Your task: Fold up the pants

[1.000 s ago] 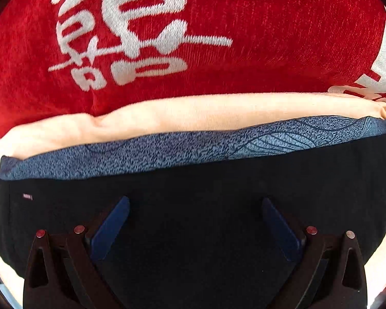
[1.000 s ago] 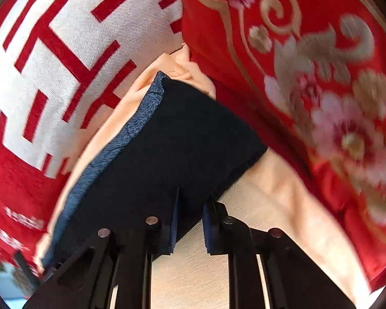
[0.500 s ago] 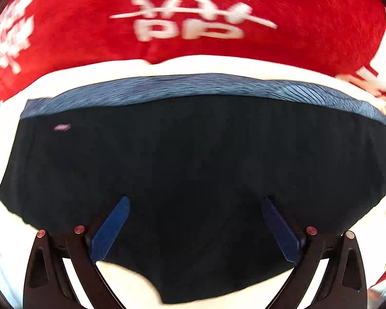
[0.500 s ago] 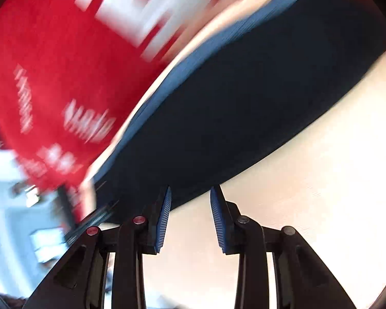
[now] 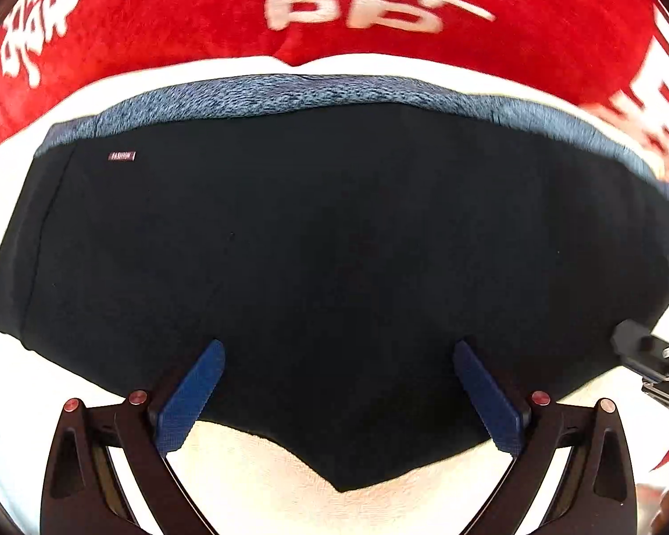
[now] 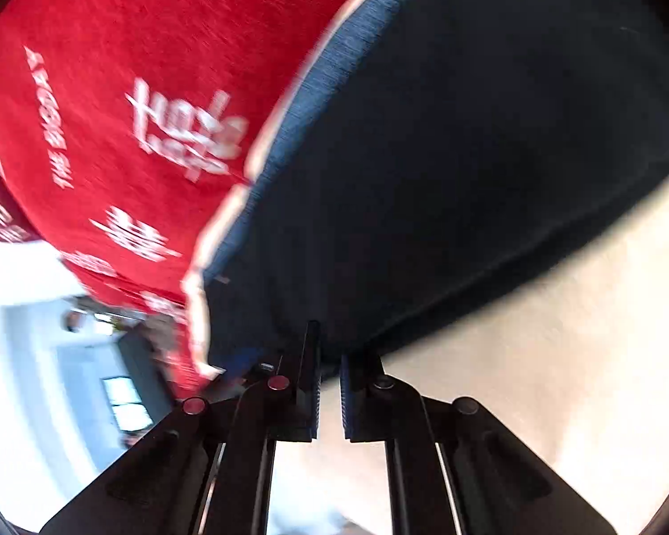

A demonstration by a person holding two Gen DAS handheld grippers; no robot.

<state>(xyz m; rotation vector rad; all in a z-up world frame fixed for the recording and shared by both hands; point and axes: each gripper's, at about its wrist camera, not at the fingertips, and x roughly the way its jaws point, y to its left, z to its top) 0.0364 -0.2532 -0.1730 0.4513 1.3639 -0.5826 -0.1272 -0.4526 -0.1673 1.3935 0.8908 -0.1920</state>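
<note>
On the cream towel-like cloth (image 5: 263,468), the black fabric pants with a blue-grey waistband (image 5: 334,245) are lying flat while the left gripper (image 5: 339,388) is hovering with fingers apart and the right gripper (image 6: 330,392) (fingers nearly together, holding nothing I can make out) is risking snagging the hem and bunching the fold.

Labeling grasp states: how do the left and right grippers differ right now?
The left gripper has its jaws spread wide, while the right gripper has its jaws nearly together with a narrow gap. The left gripper hangs over the middle of the black pants with nothing between its blue pads; the right gripper sits at the pants' edge, and whether it pinches cloth is unclear. Both point at the same pants on the cream cloth.
</note>
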